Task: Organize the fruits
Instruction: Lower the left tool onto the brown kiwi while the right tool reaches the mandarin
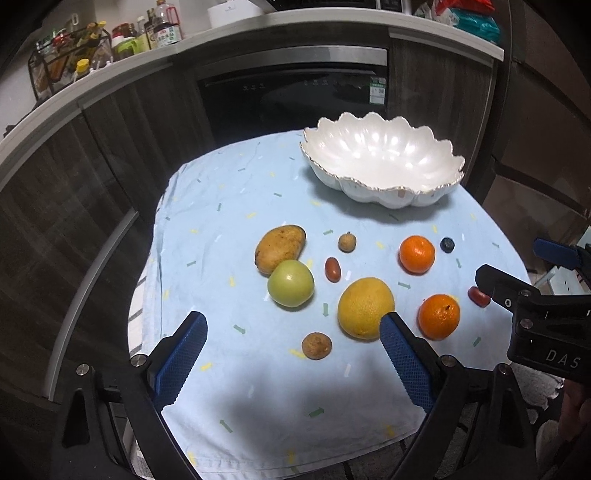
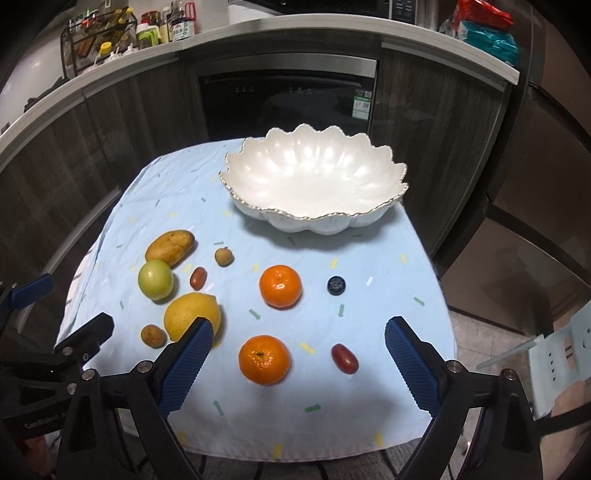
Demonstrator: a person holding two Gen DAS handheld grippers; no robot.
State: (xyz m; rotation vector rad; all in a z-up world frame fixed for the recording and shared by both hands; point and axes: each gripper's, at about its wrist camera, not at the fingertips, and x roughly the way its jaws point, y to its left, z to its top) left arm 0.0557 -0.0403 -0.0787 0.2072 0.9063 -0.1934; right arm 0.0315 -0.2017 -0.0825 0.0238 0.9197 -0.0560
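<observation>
Fruit lies loose on a pale blue cloth point(image 1: 229, 192) point(image 2: 369, 258): a mango point(image 1: 280, 249) point(image 2: 170, 247), a green apple point(image 1: 290, 283) point(image 2: 155, 279), a yellow grapefruit point(image 1: 365, 307) point(image 2: 186, 314), two oranges point(image 1: 416, 254) point(image 2: 263, 360), two red dates point(image 1: 332, 269) point(image 2: 344, 358), two brown longans point(image 1: 316, 345) point(image 2: 224, 256) and a blueberry point(image 1: 447, 244) point(image 2: 336, 285). A white scalloped bowl point(image 1: 384, 192) point(image 2: 314, 221) stands empty at the back. My left gripper point(image 1: 293, 323) hangs open above the near longan. My right gripper point(image 2: 299, 330) hangs open above the near orange and date.
The cloth covers a small table whose edges drop off on all sides. Behind it run dark cabinets with a built-in oven point(image 2: 288, 99), under a counter with bottles point(image 2: 110, 33). A white object point(image 2: 561, 354) sits on the floor at right.
</observation>
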